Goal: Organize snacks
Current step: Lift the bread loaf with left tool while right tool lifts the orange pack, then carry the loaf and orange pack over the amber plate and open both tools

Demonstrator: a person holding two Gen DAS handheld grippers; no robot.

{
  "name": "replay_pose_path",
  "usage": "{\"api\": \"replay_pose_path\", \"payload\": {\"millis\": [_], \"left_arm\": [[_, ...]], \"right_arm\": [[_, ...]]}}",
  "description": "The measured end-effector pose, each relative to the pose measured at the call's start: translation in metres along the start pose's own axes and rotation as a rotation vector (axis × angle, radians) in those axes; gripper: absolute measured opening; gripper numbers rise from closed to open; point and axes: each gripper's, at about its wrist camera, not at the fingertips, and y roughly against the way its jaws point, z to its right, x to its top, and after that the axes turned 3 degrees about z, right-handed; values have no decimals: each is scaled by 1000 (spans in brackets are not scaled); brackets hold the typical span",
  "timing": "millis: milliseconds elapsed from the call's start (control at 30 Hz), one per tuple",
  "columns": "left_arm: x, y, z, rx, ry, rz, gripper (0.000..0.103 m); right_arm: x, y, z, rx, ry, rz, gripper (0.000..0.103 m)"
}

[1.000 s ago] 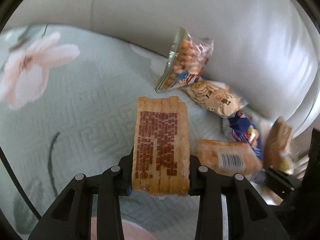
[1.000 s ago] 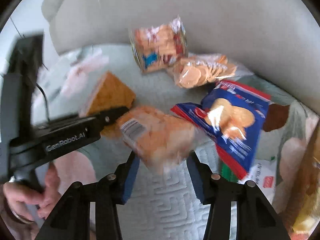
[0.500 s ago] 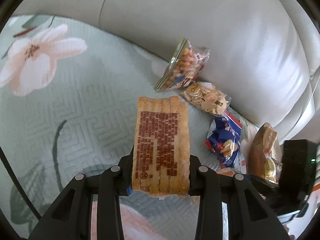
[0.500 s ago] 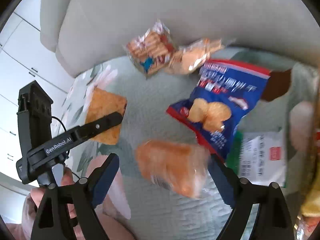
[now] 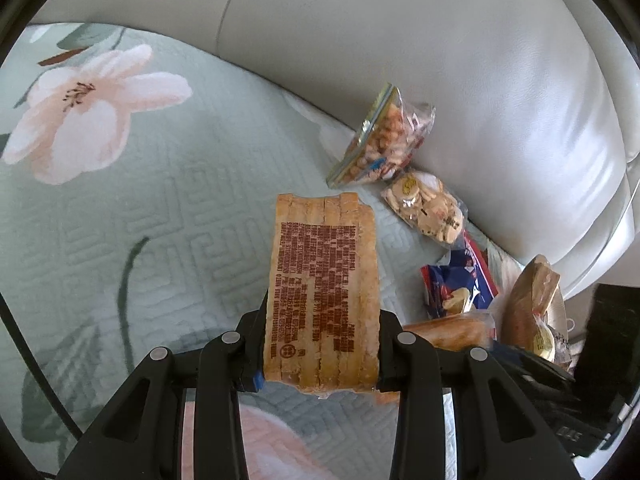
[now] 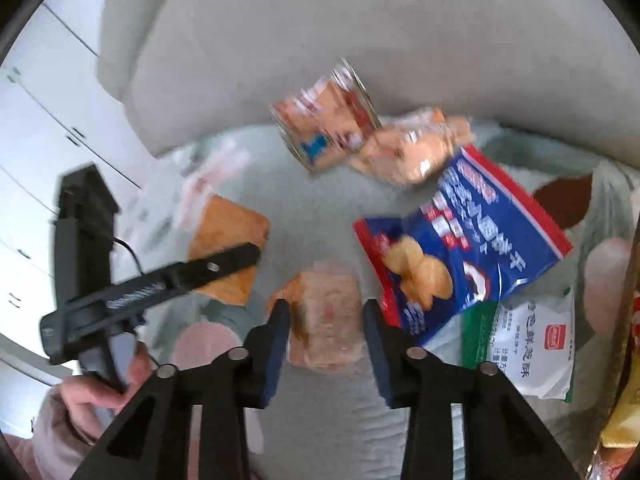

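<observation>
On a floral sofa cover point(image 5: 168, 208), the right gripper point(image 6: 326, 320) is closing its jaws around a clear-wrapped pastry pack point(image 6: 326, 316) that sits between its pads; whether they press yet cannot be told. The slick wrapper could squirt out forward or crush if the closing lands off-centre. The left gripper point(image 5: 320, 344) stands narrowly open, clamped on a wrapped stack of toast slices point(image 5: 322, 296) held upright. Ahead and right of it lie a cracker bag point(image 5: 380, 140), round biscuits point(image 5: 426, 214) and a blue chip bag point(image 6: 464, 248).
</observation>
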Motion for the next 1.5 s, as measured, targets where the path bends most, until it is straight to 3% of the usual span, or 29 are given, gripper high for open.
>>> {"api": "replay_pose_path", "payload": {"millis": [100,167,300,433,500,633,900,1067,1167,1333,1500], "left_arm": [[0,-3,0,3,8,-15,33],[1,-4,0,6,10,-24,33],[1,-5,1,5,10,-30,33],[1,-8,0,2,15,-38,33],[2,-8,0,4,11,-37,33],[3,-6,6,75,-17,-31,33],[13,20,63,136,-161,24,33],[17,34,116,92,-220,33,33],[13,41,152,29,-267,29,33],[-12,44,219,-68,-388,14,34],[-38,27,279,-147,-479,-40,34]], "right_arm": [[-3,19,-13,0,78,37,34],[-1,9,-31,38,135,1,34],[-7,-25,-54,-52,254,-143,35],[-9,-43,-59,-124,309,-159,32],[-7,-44,-53,-109,273,-147,32],[-2,-29,-34,-137,179,-77,32],[-1,45,-8,-32,8,90,32],[10,100,3,-52,-42,204,32],[15,140,22,-83,-100,272,32],[14,197,71,-185,-225,373,32],[1,236,111,-228,-301,420,32]]}}
